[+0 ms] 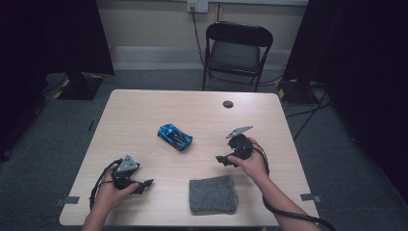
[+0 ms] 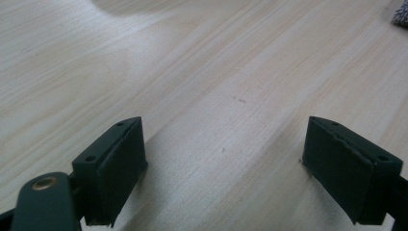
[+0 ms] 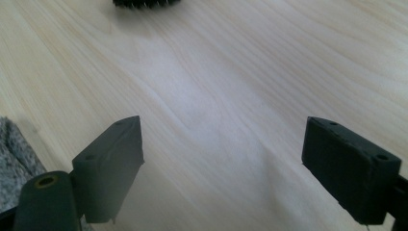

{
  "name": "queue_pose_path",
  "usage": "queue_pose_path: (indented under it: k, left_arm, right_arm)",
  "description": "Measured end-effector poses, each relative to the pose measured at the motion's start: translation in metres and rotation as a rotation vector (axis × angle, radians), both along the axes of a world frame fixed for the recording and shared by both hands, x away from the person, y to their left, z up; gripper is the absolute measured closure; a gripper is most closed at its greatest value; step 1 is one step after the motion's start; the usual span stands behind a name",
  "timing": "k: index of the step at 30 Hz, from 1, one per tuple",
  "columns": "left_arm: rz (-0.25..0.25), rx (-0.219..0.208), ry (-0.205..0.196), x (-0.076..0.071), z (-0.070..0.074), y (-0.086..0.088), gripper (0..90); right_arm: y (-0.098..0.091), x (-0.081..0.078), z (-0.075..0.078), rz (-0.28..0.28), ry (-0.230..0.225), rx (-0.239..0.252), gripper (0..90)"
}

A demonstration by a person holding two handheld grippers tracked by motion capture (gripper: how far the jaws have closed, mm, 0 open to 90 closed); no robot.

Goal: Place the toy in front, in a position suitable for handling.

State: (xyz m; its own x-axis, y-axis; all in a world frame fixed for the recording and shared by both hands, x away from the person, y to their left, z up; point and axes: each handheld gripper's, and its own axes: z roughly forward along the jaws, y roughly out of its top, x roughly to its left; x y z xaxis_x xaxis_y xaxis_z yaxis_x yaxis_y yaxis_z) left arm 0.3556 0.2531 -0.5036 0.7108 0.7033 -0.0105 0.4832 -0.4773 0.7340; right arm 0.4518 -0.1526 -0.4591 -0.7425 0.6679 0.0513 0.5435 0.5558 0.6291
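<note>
A blue toy car (image 1: 174,136) stands near the middle of the wooden table (image 1: 144,110). A folded grey cloth (image 1: 213,194) lies close to the front edge. My left gripper (image 1: 146,185) rests low at the front left, held in a hand, and its jaws stand wide open over bare wood (image 2: 223,159). My right gripper (image 1: 222,160) hovers right of the car and above the cloth, also open, with nothing between its jaws (image 3: 221,159). In the right gripper view the cloth's edge (image 3: 12,154) shows at the left and the car's dark underside (image 3: 144,3) at the top.
A small dark round disc (image 1: 228,104) lies on the far side of the table. Beyond the table stands a black folding chair (image 1: 235,50). Cables trail across the floor at the right. A grey corner of the cloth (image 2: 400,17) peeks in at the left gripper view's top right.
</note>
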Motion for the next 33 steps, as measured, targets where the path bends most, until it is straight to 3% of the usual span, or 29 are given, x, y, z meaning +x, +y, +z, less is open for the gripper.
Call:
queue_pose_path:
  k: [11,13,33]
  left_arm:
    - [-0.001,0.002,0.001,0.0,0.0,0.0,14.3]
    - [-0.001,0.002,0.001,0.0,0.0,0.0,14.3]
    - [-0.001,0.002,0.001,0.0,0.0,0.0,14.3]
  right_arm:
    - [0.035,0.011,0.011,0.03,0.002,0.038,13.7]
    - [0.041,0.015,0.013,0.037,-0.005,0.025,13.7]
    - [0.089,0.031,0.01,0.06,0.007,0.066,13.4]
